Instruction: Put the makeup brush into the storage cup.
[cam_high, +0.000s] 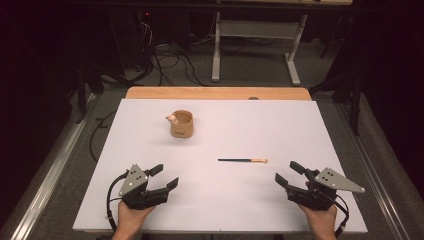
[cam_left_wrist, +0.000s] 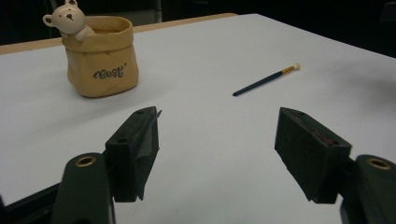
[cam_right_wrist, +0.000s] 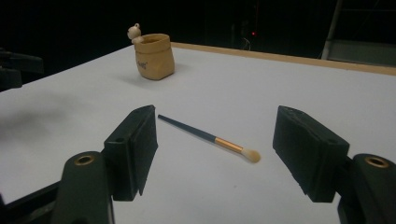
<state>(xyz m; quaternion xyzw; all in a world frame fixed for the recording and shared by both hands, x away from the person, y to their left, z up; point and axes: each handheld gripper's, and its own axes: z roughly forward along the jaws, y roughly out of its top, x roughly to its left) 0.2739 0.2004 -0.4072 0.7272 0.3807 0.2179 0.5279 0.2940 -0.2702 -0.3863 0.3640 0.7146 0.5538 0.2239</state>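
Left claw (cam_high: 168, 176): held in the person's left hand (cam_high: 131, 216) at the near left of the table (cam_high: 310, 130); forearm enters from the bottom edge of the high view, palm under the body. Jaws point forward and toward the table's middle, spread wide, nothing between them: released.
Right claw (cam_high: 289, 174): held in the right hand (cam_high: 320, 217) at the near right, mirroring the other; jaws point forward and inward toward the brush. Jaws stand wide apart, gripping nothing: released.
Claw build: black, blocky jaws with flat matte pads (cam_left_wrist: 148, 144), brass-coloured rivets at the knuckles; grey three-cornered plate on top of each body; black cable trailing to the near edge.
Brush (cam_high: 243, 160): lies flat on the table, right of centre, ahead of the right claw and apart from it. Slim dark handle, short gold-coloured ferrule, pale rounded bristle tip pointing right in the high view. In the right gripper view it (cam_right_wrist: 210, 138) lies crosswise, just beyond the gap between the jaws, touching neither.
Pot (cam_high: 182, 123): stands upright toward the far left-centre, well apart from the brush. Tan, glossy, shaped like a crumpled sack with a rolled rim; dark script lettering on its side.
Bear figure (cam_left_wrist: 67, 19): small, cream, smooth; perches on the pot's rim.
Table: smooth matte white sheet over a wooden top, a bare wood strip at the far edge.
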